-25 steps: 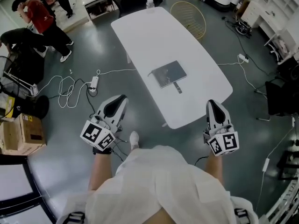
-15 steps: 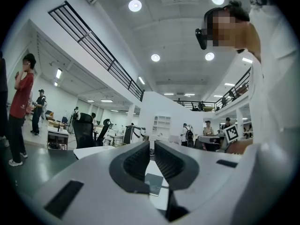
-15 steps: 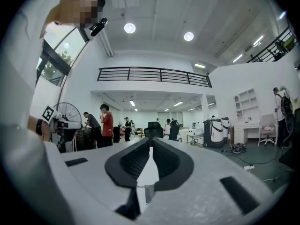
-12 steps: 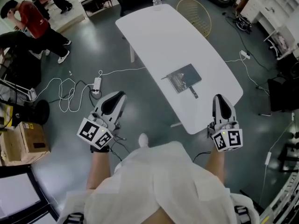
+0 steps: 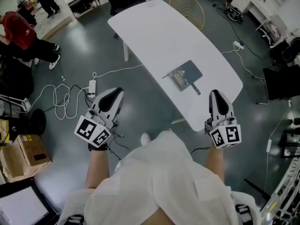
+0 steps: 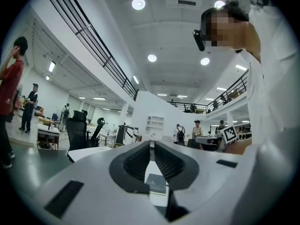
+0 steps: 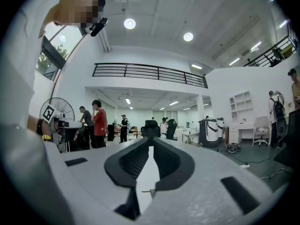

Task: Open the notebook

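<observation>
Approach step: left tongs and right tongs empty, barely parted, right pair's just been opening; closed grey rectangular notebook lies ahead near the right edge of the white oval tabletop, so next, reach its cover

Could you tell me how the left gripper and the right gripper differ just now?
The white left gripper hangs over the grey floor beside the white oval table; the white right gripper is at the table's near edge. Between the jaws, the left gripper view shows the closed dark grey notebook far off; the right gripper view only white tabletop. The right gripper's jaws have just been opening. Both are empty, jaws slightly apart.
</observation>
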`<state>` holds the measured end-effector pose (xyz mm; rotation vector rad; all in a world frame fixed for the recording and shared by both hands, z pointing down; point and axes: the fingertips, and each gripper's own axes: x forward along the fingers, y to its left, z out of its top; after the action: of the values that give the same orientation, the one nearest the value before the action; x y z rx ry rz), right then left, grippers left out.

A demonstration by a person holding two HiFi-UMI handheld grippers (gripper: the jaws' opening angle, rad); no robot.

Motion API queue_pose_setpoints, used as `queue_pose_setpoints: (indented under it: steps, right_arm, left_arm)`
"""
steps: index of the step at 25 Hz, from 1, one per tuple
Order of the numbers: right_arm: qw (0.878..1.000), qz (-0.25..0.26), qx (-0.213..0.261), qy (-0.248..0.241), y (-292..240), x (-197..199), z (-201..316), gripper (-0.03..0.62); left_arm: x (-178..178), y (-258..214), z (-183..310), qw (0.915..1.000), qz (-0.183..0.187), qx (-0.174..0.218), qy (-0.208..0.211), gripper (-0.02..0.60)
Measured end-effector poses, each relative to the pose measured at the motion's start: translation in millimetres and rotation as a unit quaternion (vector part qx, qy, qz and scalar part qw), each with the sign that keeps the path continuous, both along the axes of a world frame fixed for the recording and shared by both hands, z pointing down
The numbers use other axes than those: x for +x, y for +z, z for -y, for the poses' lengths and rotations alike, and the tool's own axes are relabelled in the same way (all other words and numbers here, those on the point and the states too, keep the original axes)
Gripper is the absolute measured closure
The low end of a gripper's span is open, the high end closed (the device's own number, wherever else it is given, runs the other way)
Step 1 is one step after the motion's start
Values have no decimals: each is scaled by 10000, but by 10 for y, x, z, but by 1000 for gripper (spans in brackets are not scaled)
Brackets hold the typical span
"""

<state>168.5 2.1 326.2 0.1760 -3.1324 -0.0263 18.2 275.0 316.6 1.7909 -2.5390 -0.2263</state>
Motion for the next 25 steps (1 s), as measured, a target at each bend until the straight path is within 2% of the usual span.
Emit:
queue_pose_setpoints:
  steps: [7, 13, 18, 25]
  right_arm:
    - [10000, -34, -6, 82, 90, -200, 155, 557]
    - [9998, -16, 2, 199, 162, -635, 612, 554]
    - [9982, 138, -35, 585, 147, -858, 1148, 548]
    - [9933, 237, -74, 1128, 81, -806, 1658, 543]
  left_arm:
    - [-183, 27, 335, 9995, 4, 59, 309, 554]
    - [-622, 11, 891, 9983, 121, -88, 558, 554]
    - [-1062, -18, 1533, 9959, 115, -114, 892, 554]
    - [-1306, -113, 2391, 9869, 243, -69, 1594, 554]
